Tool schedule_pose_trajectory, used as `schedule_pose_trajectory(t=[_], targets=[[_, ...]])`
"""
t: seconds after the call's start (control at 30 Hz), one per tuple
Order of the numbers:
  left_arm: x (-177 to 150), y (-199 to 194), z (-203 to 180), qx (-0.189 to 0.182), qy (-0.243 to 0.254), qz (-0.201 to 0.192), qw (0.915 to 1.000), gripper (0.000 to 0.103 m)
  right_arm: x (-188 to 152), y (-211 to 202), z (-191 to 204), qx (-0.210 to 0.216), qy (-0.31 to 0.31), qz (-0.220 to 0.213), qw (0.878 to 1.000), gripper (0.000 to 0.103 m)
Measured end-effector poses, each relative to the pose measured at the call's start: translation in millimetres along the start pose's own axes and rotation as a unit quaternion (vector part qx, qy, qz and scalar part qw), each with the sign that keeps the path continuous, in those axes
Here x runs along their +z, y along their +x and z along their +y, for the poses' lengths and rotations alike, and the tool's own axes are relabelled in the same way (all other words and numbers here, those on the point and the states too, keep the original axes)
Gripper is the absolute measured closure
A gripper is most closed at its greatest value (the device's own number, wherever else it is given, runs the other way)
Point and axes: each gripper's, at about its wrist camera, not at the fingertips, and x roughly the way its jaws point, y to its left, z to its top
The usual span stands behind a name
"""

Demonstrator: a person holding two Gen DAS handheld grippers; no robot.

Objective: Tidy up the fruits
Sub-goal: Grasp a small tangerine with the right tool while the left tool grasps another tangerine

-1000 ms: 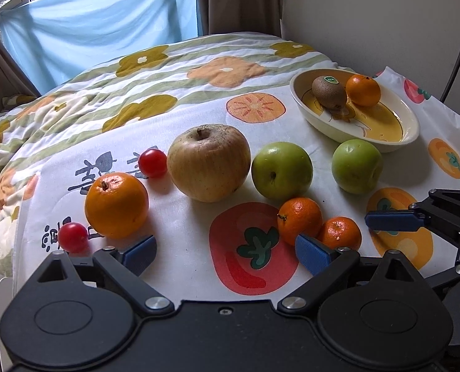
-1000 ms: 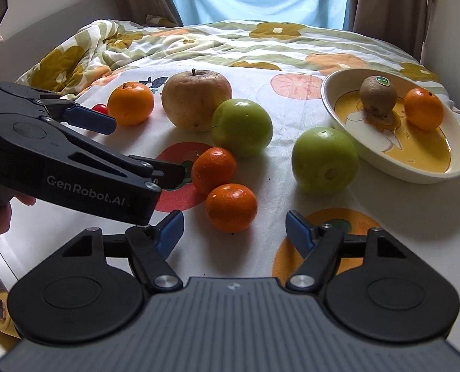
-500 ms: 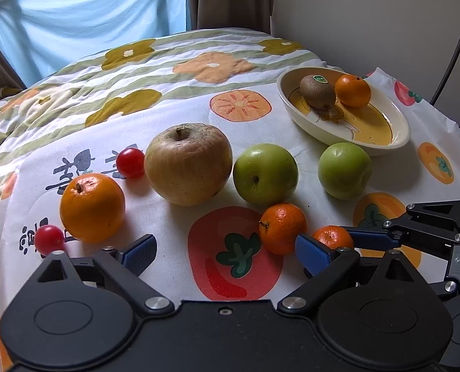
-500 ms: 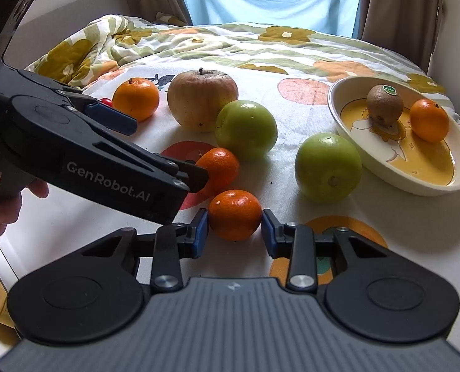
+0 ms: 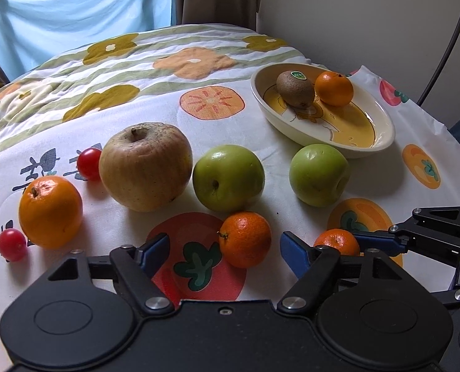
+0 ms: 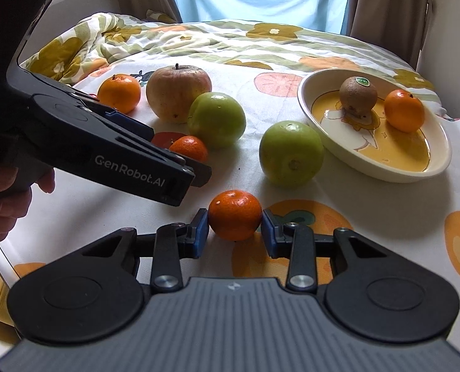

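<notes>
My right gripper is shut on a small mandarin, held just above the cloth; it also shows in the left wrist view. My left gripper is open, with a second mandarin between its fingers, untouched. A cream oval bowl at the right holds a kiwi and an orange. Two green apples, a large yellowish apple, a big orange and two cherry tomatoes lie on the cloth.
The fruit lies on a fruit-print cloth over a floral quilt. A blue curtain hangs behind and a wall stands at the right. The cloth's edge drops off at the right, near the bowl.
My right gripper closed its fingers on the nearer mandarin and now holds it. My left gripper shifted right, bringing the other mandarin between its open fingers.
</notes>
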Motion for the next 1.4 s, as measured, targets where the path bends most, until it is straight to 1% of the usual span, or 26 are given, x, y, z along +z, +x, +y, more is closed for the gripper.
schedule_pose_trajectory(t=[0.1,0.13,0.17,0.2,0.23,0.3,0.53,0.73,0.93,1.07,1.17,1.27,1.4], targets=[[1,1,-3,-0.007,-0.003,0.001,1.0000,0.033,-2,-2,-5,0.000,0.008,0.002,1.000,0.052],[1,2,-4,-0.009,-0.004,0.002,0.9999,0.034,-3,-3,-7,0.001,0.011,0.002,1.000,0.052],[1,2,-4,-0.012,-0.005,0.003,0.9999,0.038,-3,-4,-7,0.001,0.012,0.001,1.000,0.052],[2,2,-5,-0.014,-0.005,0.005,0.9999,0.045,-4,-5,-8,0.000,0.012,0.001,1.000,0.052],[2,3,-6,-0.015,-0.004,0.007,0.9999,0.048,-4,-6,-8,0.000,0.013,0.001,1.000,0.052],[1,4,-9,-0.016,0.000,0.012,0.9998,0.064,-5,-7,-10,-0.001,0.017,0.000,1.000,0.052],[-3,-5,-12,-0.010,0.000,0.012,0.9999,0.064,-4,-14,-16,-0.002,0.028,-0.003,1.000,0.052],[-8,-26,-16,-0.007,-0.012,0.004,0.9999,0.064,0,-27,-17,-0.005,0.031,-0.009,0.999,0.052],[-9,-52,-23,-0.003,-0.024,-0.014,0.9996,0.064,6,-49,-20,-0.012,0.041,-0.016,0.999,0.052],[-3,-66,-32,0.009,-0.033,-0.018,0.9992,0.064,13,-62,-31,-0.022,0.061,-0.007,0.998,0.052],[5,-75,-39,0.010,-0.038,-0.025,0.9989,0.064,20,-74,-46,-0.029,0.079,-0.011,0.996,0.052],[17,-83,-48,0.021,-0.029,-0.038,0.9986,0.064,28,-85,-61,-0.036,0.075,-0.019,0.996,0.052],[34,-86,-59,0.038,-0.035,-0.053,0.9972,0.064,36,-92,-84,-0.036,0.061,-0.023,0.997,0.052]])
